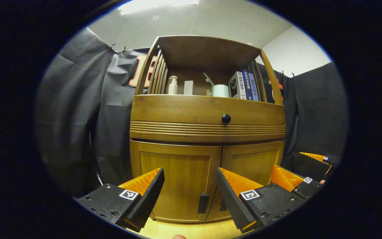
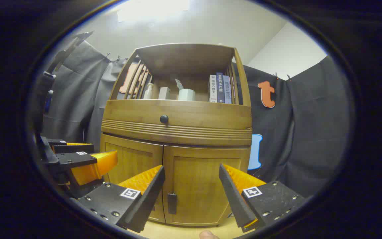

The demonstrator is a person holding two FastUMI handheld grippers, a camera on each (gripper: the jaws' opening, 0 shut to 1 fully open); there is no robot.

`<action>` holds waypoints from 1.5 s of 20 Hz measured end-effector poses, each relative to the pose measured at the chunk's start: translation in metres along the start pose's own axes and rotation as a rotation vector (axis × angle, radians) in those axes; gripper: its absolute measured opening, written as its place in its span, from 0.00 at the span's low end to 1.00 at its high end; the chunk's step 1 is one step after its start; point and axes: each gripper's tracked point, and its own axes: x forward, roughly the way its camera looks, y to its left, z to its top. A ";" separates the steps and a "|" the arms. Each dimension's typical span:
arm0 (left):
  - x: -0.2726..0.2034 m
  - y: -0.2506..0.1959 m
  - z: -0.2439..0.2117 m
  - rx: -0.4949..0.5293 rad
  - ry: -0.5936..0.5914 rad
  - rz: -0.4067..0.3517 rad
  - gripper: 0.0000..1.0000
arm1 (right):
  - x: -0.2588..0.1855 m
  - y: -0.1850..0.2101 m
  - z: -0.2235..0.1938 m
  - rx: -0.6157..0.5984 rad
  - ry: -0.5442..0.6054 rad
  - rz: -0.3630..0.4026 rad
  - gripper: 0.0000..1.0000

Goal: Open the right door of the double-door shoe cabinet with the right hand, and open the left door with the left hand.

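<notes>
Double-door shoe cabinet (image 1: 207, 132) of honey-coloured bamboo fills the centre of the left gripper view, both lower doors shut. Its left door (image 1: 177, 179) carries a small dark handle (image 1: 203, 203) near the middle seam, low in the frame. The left gripper (image 1: 189, 196) sits at the bottom, fingers spread wide and holding nothing, short of the door. At the lower right the other gripper shows, also apart from the wood.

In the right gripper view the cabinet stands centre frame, with the right door (image 2: 197, 189) closed and its dark handle (image 2: 171, 203) at the lower middle. The right gripper (image 2: 191, 196) is wide open and empty, with that handle between its fingers in the picture but not touched.

I'd judge the approach is in hand and neither door has been started. Next, the right gripper needs to close in on its handle, pinch it and swing the door outward.
</notes>
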 end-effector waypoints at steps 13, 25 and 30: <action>-0.006 0.005 0.002 0.006 -0.002 0.023 0.92 | -0.001 -0.002 -0.006 0.006 0.012 0.007 0.97; -0.033 0.075 0.006 0.091 -0.005 0.188 0.92 | 0.053 0.032 -0.090 -0.004 0.190 0.082 0.97; -0.045 0.118 0.006 0.112 0.012 0.310 0.92 | 0.085 0.049 -0.129 -0.041 0.276 0.096 0.88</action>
